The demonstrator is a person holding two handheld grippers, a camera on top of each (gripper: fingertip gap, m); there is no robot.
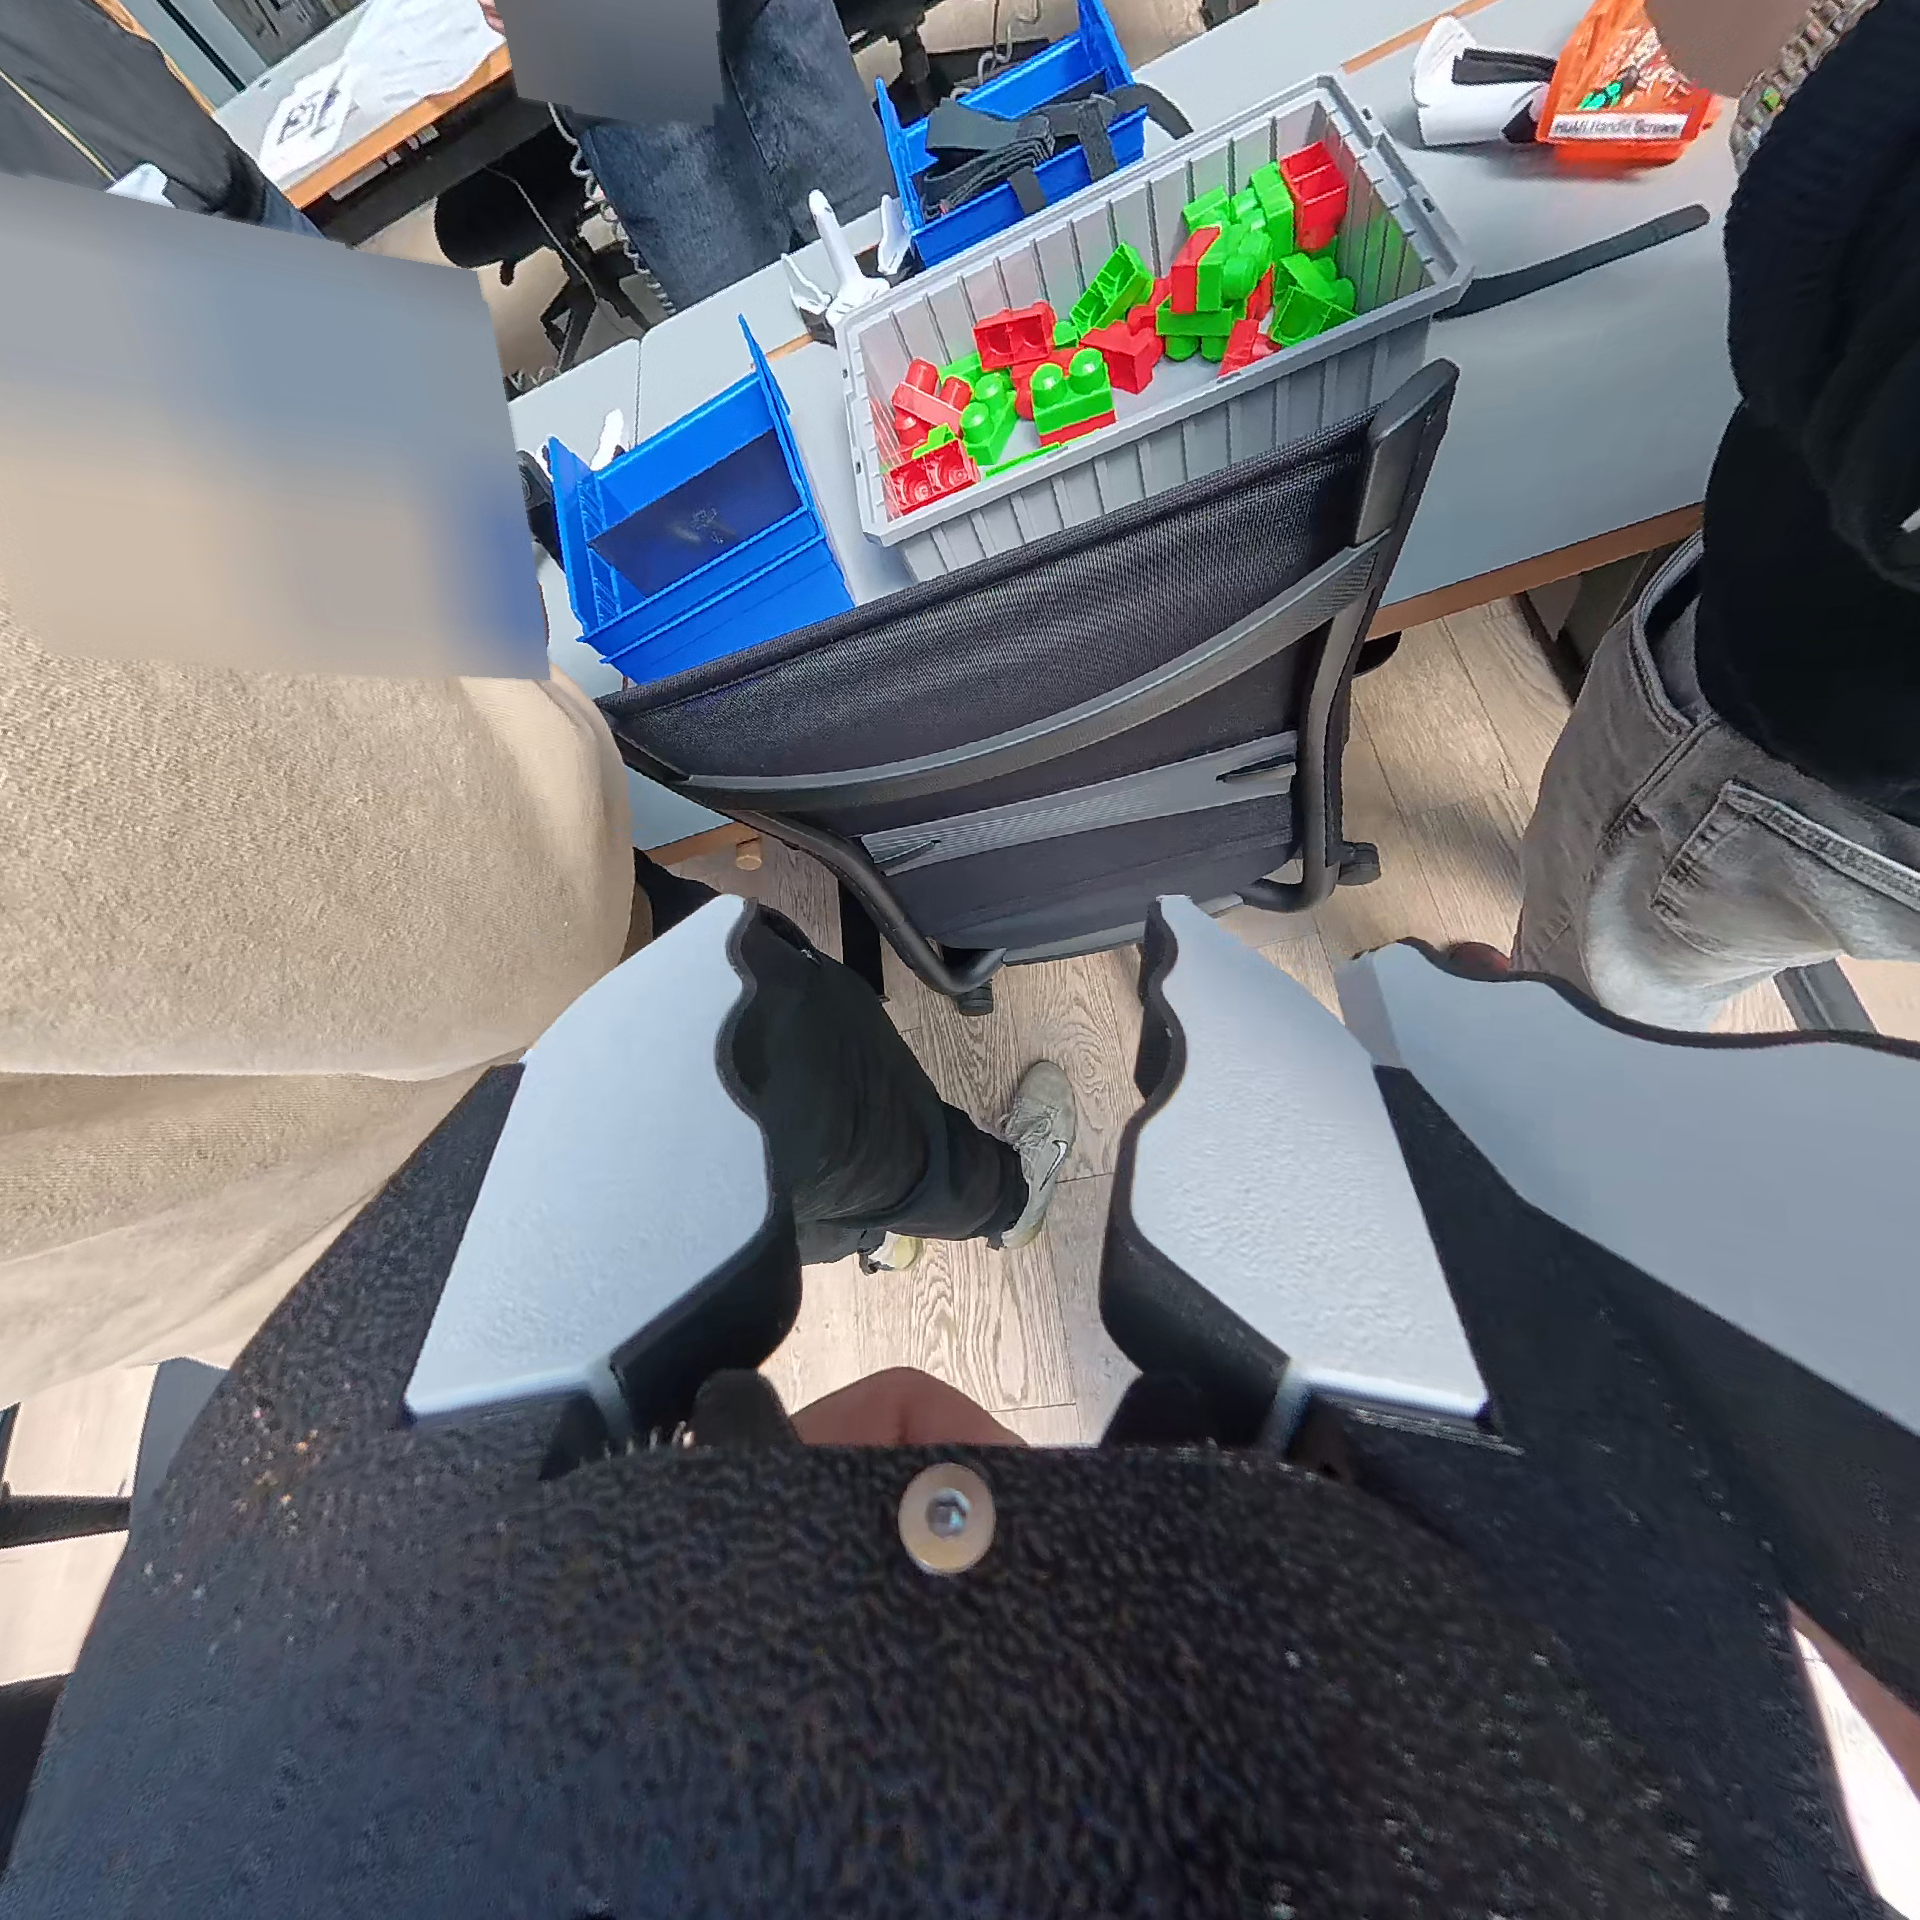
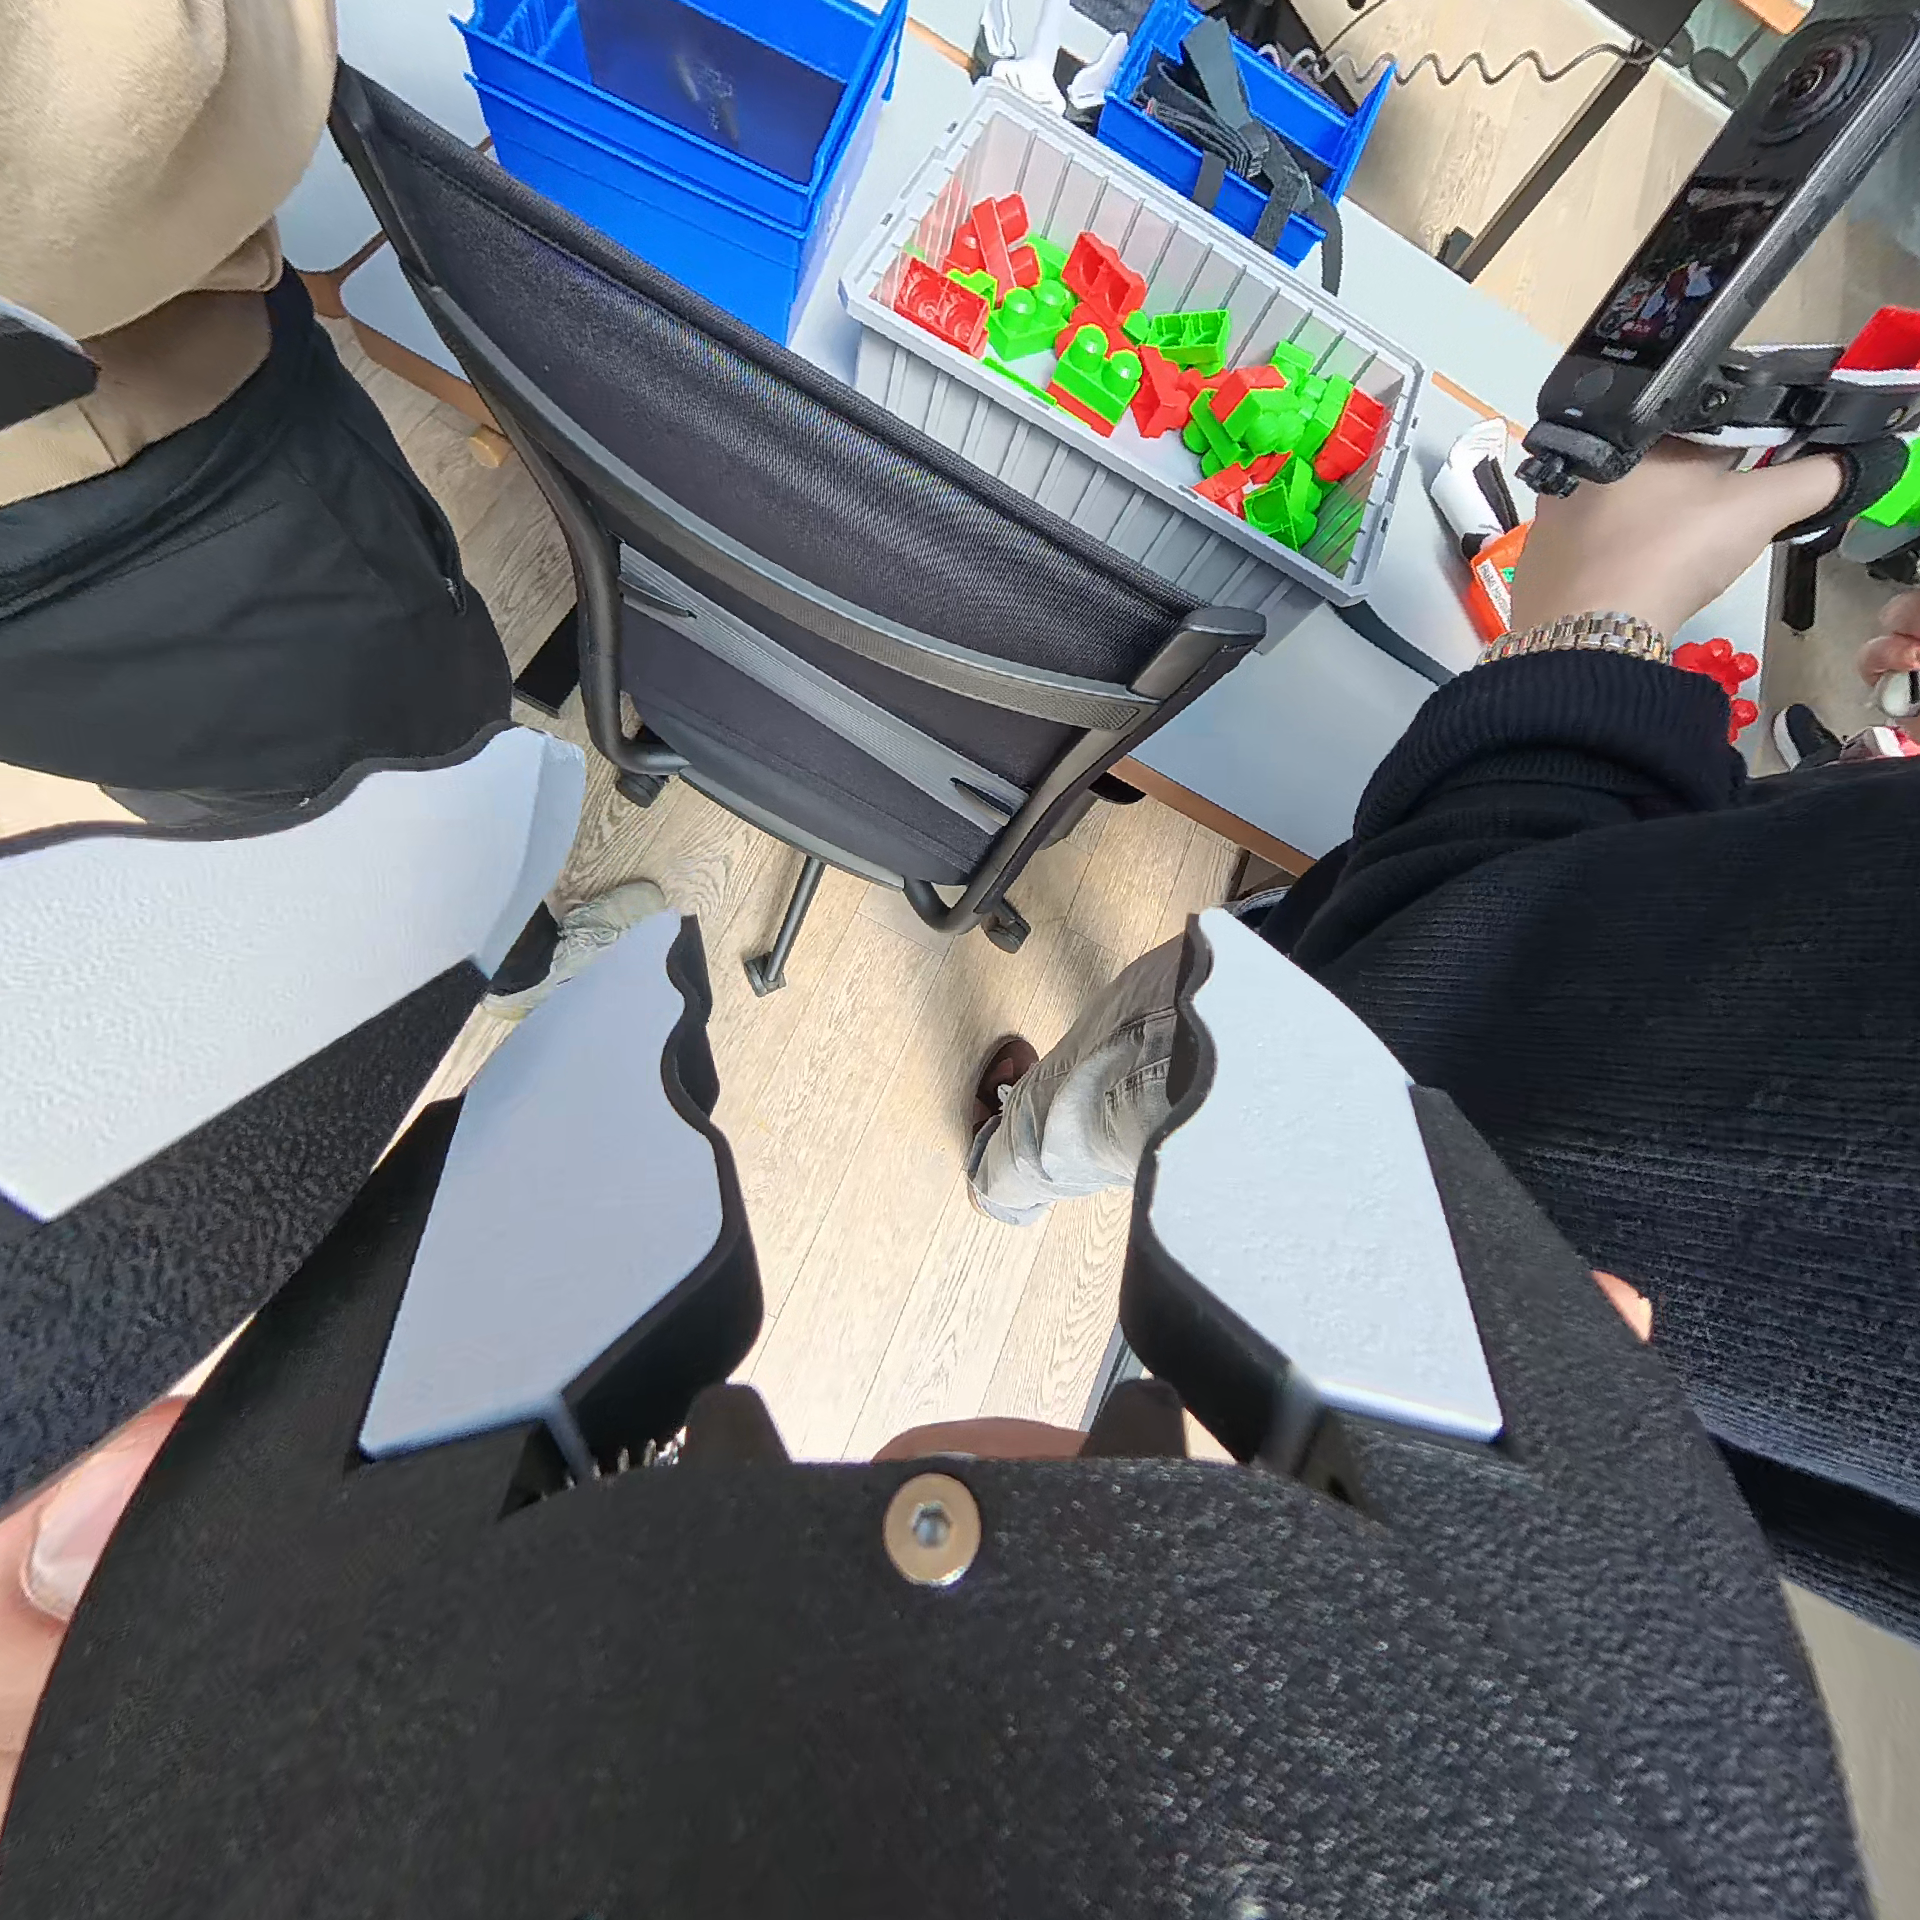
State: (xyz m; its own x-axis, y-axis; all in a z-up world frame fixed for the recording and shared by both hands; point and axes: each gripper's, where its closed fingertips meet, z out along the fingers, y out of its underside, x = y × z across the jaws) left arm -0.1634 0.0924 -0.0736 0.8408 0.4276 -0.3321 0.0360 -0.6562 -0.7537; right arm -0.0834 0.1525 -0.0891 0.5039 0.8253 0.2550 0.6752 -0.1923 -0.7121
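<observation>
My left gripper (image 1: 951, 935) is open and empty, held in the air above the wooden floor behind a black mesh office chair (image 1: 1039, 707). My right gripper (image 2: 940, 945) is open and empty too, close beside the left one, whose finger (image 2: 208, 966) shows at the left of the right wrist view. Beyond the chair, a grey bin (image 1: 1143, 457) full of red and green toy bricks (image 1: 1070, 390) stands on a grey table. It also shows in the right wrist view (image 2: 1039, 436). Neither gripper touches anything.
Blue bins stand left of the grey bin (image 1: 707, 540) and behind it (image 1: 997, 135). A person in a beige top (image 1: 260, 935) stands at the left. A person in a black sweater (image 2: 1610, 935) at the right holds a camera on a handle (image 2: 1714, 260). An orange bag (image 1: 1621, 83) lies far right.
</observation>
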